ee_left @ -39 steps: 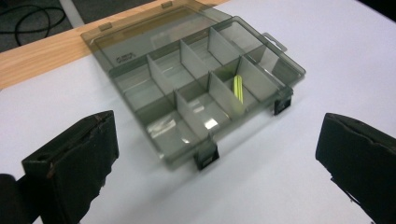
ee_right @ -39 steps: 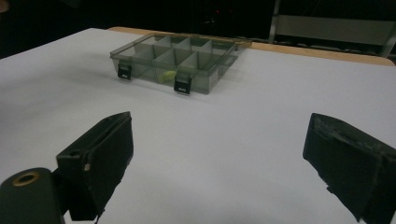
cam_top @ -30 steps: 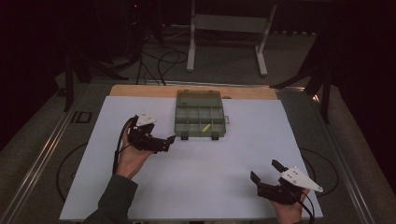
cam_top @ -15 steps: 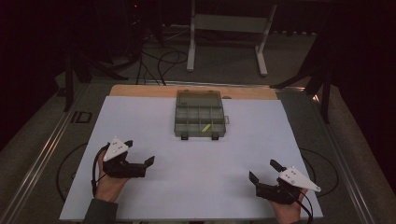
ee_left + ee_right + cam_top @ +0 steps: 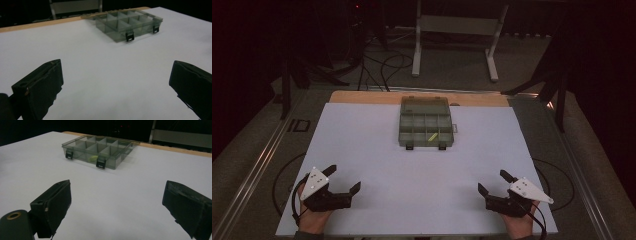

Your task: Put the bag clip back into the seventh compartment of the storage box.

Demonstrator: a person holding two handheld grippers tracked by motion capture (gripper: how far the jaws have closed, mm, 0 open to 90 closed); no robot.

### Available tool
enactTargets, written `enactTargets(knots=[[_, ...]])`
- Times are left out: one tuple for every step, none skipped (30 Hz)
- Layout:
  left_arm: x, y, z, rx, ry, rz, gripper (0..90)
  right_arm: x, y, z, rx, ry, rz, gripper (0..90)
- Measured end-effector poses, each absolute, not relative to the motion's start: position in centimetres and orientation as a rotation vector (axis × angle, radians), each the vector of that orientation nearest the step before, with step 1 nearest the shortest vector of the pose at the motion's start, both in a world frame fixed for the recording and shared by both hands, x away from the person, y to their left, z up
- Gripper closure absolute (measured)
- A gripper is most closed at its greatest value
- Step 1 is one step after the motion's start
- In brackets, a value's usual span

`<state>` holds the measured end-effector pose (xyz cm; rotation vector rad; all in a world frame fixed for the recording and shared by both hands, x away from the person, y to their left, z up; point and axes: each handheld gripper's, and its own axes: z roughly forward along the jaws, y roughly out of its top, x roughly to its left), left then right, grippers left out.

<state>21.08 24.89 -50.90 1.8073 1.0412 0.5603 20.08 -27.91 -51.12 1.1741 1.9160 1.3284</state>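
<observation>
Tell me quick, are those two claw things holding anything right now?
Left gripper: open, holding nothing, low over the white table.
Right gripper: open, holding nothing, also near the table's front edge.

- No readable words, brands or numbers anywhere.
- A dark rectangular outline mark (image 5: 298, 125) sits on the grey surface left of the desk; it spells nothing.

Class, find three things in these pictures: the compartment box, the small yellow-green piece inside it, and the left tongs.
compartment box (image 5: 425, 108): high view, on its far lid area.
yellow-green piece (image 5: 431, 136): high view, on its middle, in a front compartment.
left tongs (image 5: 345, 178): high view, midway between the open tips.
</observation>
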Motion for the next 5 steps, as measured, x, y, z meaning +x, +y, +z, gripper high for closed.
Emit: enactTargets(knots=[[20.99,25.0,-51.06,1.812,1.045,0.561,0.2,20.08,-27.97,-51.14,1.176,1.916,1.33,8.1],[20.91,25.07,-51.19,1.815,1.048,0.562,0.3,20.08,-28.0,-51.16,1.176,1.914,1.331,8.1],[20.86,25.08,-51.3,1.82,1.052,0.564,0.2,20.06,-28.04,-51.18,1.177,1.914,1.329,8.1],[20.86,25.08,-51.3,1.82,1.052,0.564,0.3,20.06,-28.04,-51.18,1.177,1.914,1.329,8.1],[20.86,25.1,-51.39,1.826,1.055,0.57,0.2,20.03,-28.1,-51.25,1.178,1.914,1.324,8.1]])
